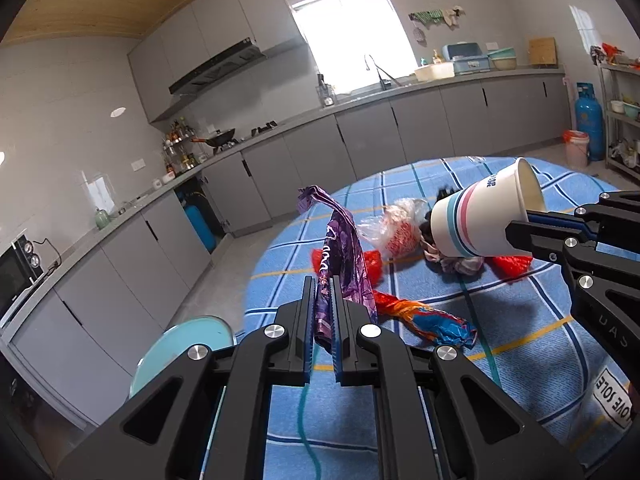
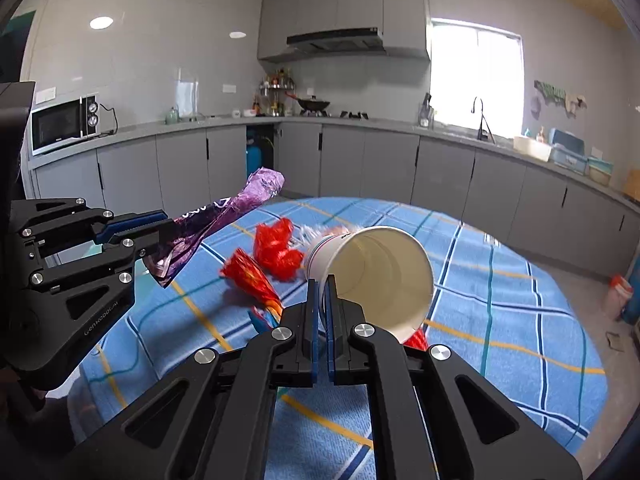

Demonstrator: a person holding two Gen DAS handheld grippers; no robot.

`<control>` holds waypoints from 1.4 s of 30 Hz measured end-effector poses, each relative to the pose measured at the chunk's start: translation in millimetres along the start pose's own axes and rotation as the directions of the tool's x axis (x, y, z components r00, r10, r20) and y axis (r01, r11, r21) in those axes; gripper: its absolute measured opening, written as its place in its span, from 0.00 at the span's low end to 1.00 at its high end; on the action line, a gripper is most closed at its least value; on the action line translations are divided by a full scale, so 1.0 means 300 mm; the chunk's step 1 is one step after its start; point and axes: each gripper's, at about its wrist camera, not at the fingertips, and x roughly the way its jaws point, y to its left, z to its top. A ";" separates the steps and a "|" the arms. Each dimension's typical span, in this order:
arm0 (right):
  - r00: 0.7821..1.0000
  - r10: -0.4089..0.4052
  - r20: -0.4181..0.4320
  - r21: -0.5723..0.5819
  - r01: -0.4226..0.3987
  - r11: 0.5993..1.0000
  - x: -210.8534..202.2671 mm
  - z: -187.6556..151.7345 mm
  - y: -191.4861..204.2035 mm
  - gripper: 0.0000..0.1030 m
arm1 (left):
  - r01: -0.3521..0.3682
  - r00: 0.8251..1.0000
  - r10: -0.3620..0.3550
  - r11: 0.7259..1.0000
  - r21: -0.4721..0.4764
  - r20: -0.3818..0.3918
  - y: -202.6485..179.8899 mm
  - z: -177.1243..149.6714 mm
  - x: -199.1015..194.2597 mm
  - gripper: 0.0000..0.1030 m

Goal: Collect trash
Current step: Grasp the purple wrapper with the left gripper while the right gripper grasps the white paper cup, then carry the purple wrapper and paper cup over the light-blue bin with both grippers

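Observation:
My left gripper [image 1: 324, 284] is shut on a purple snack wrapper [image 1: 340, 256] and holds it above the round table with the blue checked cloth [image 1: 500, 360]. It also shows in the right wrist view [image 2: 160, 240] with the purple wrapper [image 2: 224, 216]. My right gripper [image 2: 323, 284] is shut on the rim of a white paper cup [image 2: 376, 276], tilted on its side above the table; it shows in the left wrist view [image 1: 516, 232] with the cup [image 1: 480, 216]. On the cloth lie an orange-blue wrapper [image 1: 424, 320], red plastic scraps [image 2: 276, 248] and a clear bag [image 1: 396, 228].
A light blue round lid or bin top [image 1: 180, 352] sits below the table's left edge. Grey kitchen cabinets [image 1: 360, 140] run along the walls. A blue gas cylinder [image 1: 588, 124] and a white bucket [image 1: 576, 148] stand on the floor at the right.

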 end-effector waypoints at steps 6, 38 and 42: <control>0.999 0.012 0.030 -0.003 -0.012 1.000 -0.025 0.036 0.024 0.04 | -0.040 0.999 0.040 0.998 -0.044 0.011 0.076 0.009 -0.031 0.07; 0.985 0.146 0.094 -0.083 -0.138 0.987 0.078 0.166 0.235 0.04 | -0.267 0.964 0.261 0.944 -0.194 -0.054 0.446 -0.069 -0.041 0.07; 0.982 0.163 0.096 -0.092 -0.155 0.984 0.094 0.183 0.258 0.04 | -0.292 0.956 0.284 0.934 -0.205 -0.067 0.489 -0.079 -0.037 0.07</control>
